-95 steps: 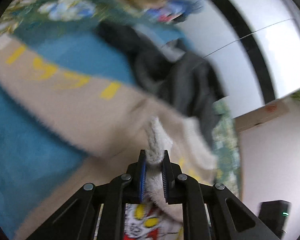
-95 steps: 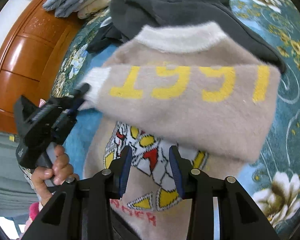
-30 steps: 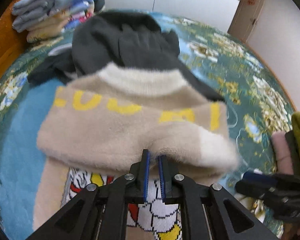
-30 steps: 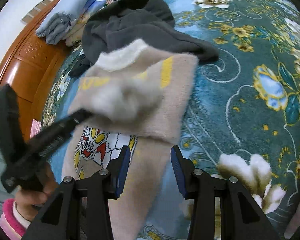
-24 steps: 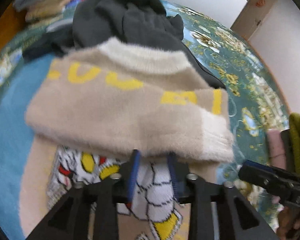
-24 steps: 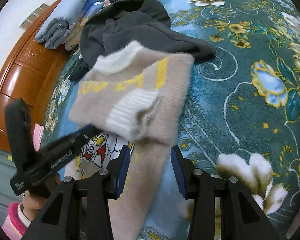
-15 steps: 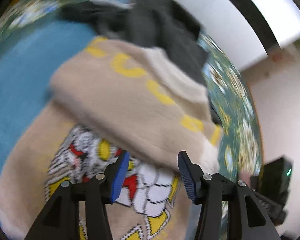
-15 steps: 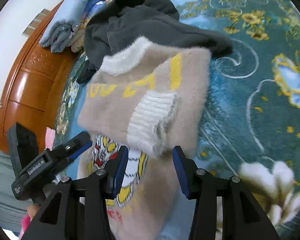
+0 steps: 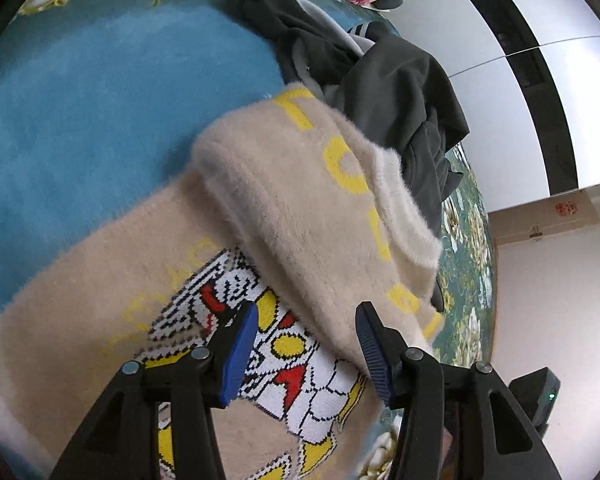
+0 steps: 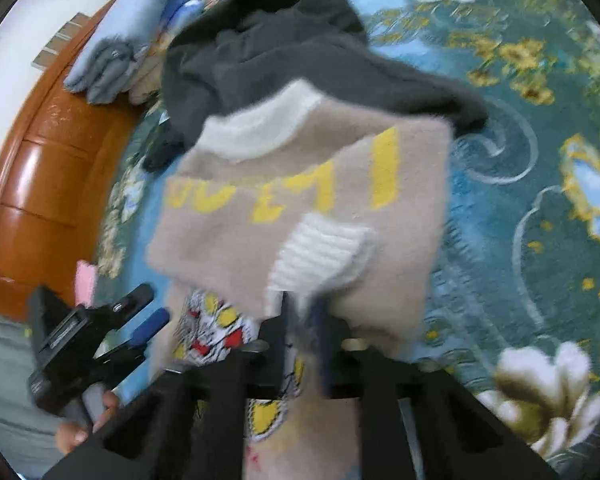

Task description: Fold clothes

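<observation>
Yellow letters run across the folded sleeve of the beige sweater (image 10: 300,200), but blur leaves none of them legible.

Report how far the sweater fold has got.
Done: both sleeves lie across the beige sweater. In hand: nothing in the open left gripper; the right gripper looks nearly shut at the white cuff, too blurred to confirm. Left: folding the body; dark garments unfolded.

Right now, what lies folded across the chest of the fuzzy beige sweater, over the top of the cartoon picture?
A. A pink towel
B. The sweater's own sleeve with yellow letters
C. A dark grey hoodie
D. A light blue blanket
B: the beige sleeve with yellow letters and a white cuff lies across the sweater, above the cartoon picture.
</observation>
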A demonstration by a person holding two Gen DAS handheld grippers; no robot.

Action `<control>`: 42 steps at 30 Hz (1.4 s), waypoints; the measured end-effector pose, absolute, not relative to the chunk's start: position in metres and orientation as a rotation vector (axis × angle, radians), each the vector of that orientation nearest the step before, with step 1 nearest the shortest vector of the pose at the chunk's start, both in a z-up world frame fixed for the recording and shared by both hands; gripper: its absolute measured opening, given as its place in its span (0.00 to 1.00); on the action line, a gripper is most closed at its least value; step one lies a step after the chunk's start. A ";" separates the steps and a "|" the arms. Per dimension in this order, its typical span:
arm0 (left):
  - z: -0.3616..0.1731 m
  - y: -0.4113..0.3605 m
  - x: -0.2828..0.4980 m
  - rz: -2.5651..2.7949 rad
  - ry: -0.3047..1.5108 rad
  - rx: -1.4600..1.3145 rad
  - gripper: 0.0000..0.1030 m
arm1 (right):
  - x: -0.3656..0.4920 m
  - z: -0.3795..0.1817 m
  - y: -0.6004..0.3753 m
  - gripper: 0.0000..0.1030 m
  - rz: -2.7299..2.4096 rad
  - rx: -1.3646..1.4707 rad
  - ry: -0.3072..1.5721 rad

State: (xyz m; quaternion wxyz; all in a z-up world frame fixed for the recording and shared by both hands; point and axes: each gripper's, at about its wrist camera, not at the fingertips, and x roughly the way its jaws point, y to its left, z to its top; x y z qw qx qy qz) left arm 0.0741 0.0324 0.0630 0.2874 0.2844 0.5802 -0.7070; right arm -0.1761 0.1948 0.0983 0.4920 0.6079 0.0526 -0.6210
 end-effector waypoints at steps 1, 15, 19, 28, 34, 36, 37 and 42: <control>0.063 0.030 0.074 -1.891 1.553 0.757 0.53 | -0.178 0.102 0.197 0.06 -1.520 1.457 0.114; 0.054 0.030 0.108 -1.777 1.669 0.698 0.53 | -0.188 0.092 0.208 0.08 -1.585 1.436 0.248; 0.066 0.041 0.118 -1.783 1.612 0.715 0.53 | -0.178 0.109 0.225 0.08 -1.558 1.408 0.256; 0.087 0.060 0.152 -1.777 1.489 0.753 0.53 | -0.134 0.113 0.277 0.29 -1.386 1.403 0.349; 0.079 0.047 0.238 -1.622 1.513 0.636 0.53 | -0.125 0.091 0.304 0.35 -1.290 1.437 0.331; 0.074 0.046 0.265 -1.570 1.527 0.613 0.54 | -0.124 0.080 0.307 0.35 -1.256 1.469 0.307; 0.072 0.045 0.267 -1.574 1.523 0.626 0.56 | -0.123 0.075 0.307 0.35 -1.238 1.489 0.295; 0.061 0.044 0.278 -1.593 1.501 0.692 0.59 | -0.111 0.058 0.304 0.36 -1.142 1.552 0.260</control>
